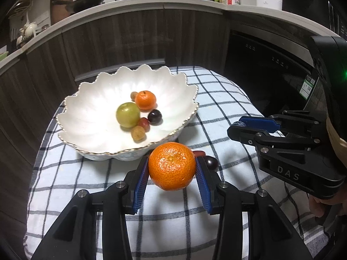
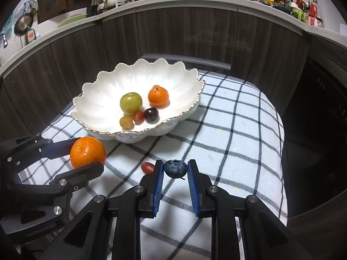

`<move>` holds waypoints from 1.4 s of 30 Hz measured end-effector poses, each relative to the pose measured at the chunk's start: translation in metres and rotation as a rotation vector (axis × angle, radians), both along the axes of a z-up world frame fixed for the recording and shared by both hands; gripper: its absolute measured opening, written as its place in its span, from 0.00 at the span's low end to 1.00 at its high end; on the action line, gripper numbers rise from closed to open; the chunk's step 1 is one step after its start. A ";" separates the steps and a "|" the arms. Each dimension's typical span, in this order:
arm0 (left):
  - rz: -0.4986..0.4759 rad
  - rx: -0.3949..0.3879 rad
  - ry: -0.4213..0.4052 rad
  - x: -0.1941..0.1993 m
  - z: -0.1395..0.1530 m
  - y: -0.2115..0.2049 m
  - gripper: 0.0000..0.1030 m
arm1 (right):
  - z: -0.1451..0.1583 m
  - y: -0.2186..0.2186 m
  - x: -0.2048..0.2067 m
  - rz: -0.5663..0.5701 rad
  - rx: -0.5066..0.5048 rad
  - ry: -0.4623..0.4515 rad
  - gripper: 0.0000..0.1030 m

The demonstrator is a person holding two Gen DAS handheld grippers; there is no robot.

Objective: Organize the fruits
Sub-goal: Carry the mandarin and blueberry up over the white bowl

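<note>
My left gripper point(image 1: 172, 165) is shut on a mandarin point(image 1: 171, 166), held above the checked cloth just in front of the white scalloped bowl point(image 1: 86, 117). The same mandarin point(image 2: 87, 151) shows at the left of the right wrist view. My right gripper point(image 2: 175, 170) is shut on a blueberry point(image 2: 175, 168), lifted off the cloth. The bowl point(image 2: 104, 86) holds a green plum point(image 2: 130, 103), a small mandarin point(image 2: 158, 96), a dark grape point(image 2: 151, 114), a red grape and a brown longan. A red grape point(image 2: 147, 167) and a dark grape point(image 1: 211, 162) lie on the cloth.
A blue-and-white checked cloth point(image 1: 216, 99) covers the small table. Dark wood cabinet fronts point(image 1: 130, 39) curve behind it under a white counter with a pan and jars. A dark oven front point(image 1: 271, 69) stands at the right. A hand point(image 1: 325, 203) grips the right tool.
</note>
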State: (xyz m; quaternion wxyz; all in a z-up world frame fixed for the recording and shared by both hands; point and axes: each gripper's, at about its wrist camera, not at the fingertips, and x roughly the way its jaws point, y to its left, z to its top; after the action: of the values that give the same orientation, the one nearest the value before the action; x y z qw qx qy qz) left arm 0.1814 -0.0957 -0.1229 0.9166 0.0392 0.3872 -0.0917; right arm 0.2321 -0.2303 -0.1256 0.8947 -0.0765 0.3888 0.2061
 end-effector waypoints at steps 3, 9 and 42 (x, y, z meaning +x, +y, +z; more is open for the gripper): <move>0.017 -0.002 -0.010 0.000 0.006 0.006 0.41 | 0.005 0.005 -0.001 0.005 -0.005 -0.007 0.23; 0.047 -0.011 -0.024 0.002 0.017 0.020 0.41 | 0.017 0.014 0.000 0.012 -0.006 -0.029 0.23; 0.176 -0.019 -0.110 0.032 0.053 0.090 0.41 | 0.061 0.069 0.023 0.026 0.012 -0.084 0.23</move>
State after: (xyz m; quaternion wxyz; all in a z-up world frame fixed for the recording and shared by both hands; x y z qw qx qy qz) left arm 0.2137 -0.0058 -0.0700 0.9413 0.0012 0.3374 -0.0124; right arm 0.2556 -0.1611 -0.0651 0.9078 -0.0848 0.3489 0.2167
